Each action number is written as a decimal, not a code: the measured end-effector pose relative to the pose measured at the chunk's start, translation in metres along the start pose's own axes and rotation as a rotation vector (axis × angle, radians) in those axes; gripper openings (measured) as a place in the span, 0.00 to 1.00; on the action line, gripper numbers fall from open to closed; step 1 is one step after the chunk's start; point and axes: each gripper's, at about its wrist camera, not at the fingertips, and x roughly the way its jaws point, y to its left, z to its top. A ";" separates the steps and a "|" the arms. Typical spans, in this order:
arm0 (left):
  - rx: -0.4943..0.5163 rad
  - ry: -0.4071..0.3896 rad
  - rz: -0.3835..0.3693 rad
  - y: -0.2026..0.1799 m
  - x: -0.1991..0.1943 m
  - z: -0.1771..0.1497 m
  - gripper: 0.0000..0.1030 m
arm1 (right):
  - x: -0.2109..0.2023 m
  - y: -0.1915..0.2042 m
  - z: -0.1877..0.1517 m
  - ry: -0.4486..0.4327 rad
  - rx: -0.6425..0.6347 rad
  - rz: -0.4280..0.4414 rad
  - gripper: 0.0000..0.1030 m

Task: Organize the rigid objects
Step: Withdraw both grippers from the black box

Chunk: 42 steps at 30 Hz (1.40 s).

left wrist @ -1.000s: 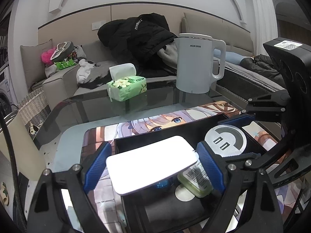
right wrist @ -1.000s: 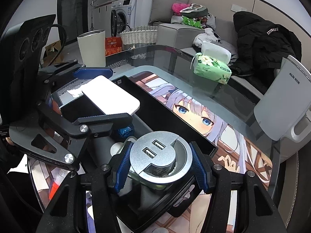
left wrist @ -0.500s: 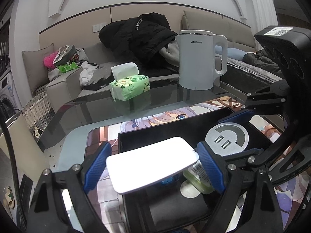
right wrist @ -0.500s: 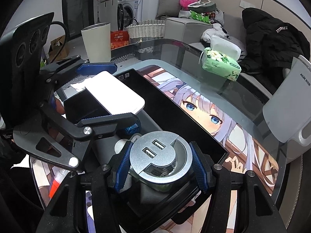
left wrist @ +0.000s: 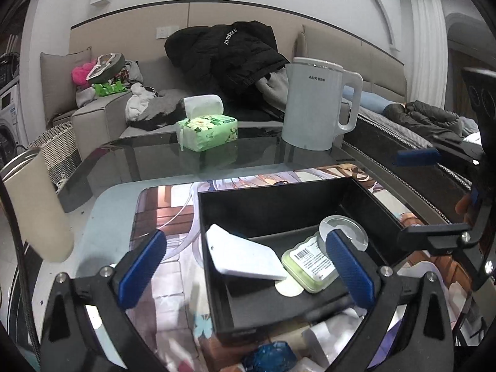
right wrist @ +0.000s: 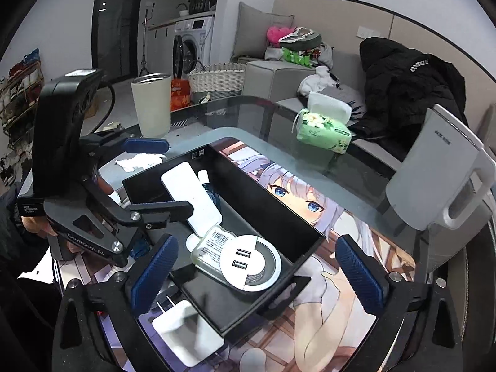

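A black open box (left wrist: 272,198) (right wrist: 257,210) sits on the printed anime mat. In it lie a white flat power bank (left wrist: 245,255) (right wrist: 192,195), tilted against the box wall, a pale green case with a barcode label (left wrist: 310,263) (right wrist: 207,245), and a round silver USB hub (right wrist: 249,263) (left wrist: 344,232). My left gripper (left wrist: 245,272) is open and empty just above the box's near side. My right gripper (right wrist: 257,274) is open and empty over the hub. A white plug charger (right wrist: 186,331) lies on the mat outside the box.
A white kettle (left wrist: 316,108) (right wrist: 434,179), a green tissue pack (left wrist: 207,130) (right wrist: 322,127) and a beige tumbler (right wrist: 152,105) (left wrist: 34,204) stand on the glass table. A blue object (left wrist: 269,356) lies on the mat by the box. A cluttered sofa is behind.
Both grippers have opened and drawn back. The power bank left my left gripper and the USB hub left my right gripper; both now lie in the box.
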 end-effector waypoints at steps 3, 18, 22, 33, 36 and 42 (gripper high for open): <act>-0.026 -0.023 0.005 0.001 -0.016 -0.004 1.00 | -0.015 -0.004 -0.010 -0.027 0.073 -0.015 1.00; -0.070 -0.016 0.040 0.000 -0.067 -0.036 1.00 | -0.030 -0.006 -0.060 0.018 0.321 -0.016 1.00; -0.077 0.004 0.047 0.001 -0.071 -0.047 1.00 | -0.024 0.002 -0.070 0.051 0.350 -0.001 1.00; -0.046 0.075 0.050 -0.002 -0.070 -0.083 1.00 | -0.012 0.020 -0.087 0.097 0.357 0.010 1.00; -0.030 0.092 0.068 -0.003 -0.067 -0.093 1.00 | -0.007 0.023 -0.089 0.113 0.359 0.008 1.00; -0.029 0.124 0.065 -0.001 -0.062 -0.104 1.00 | 0.000 0.026 -0.092 0.127 0.354 0.015 1.00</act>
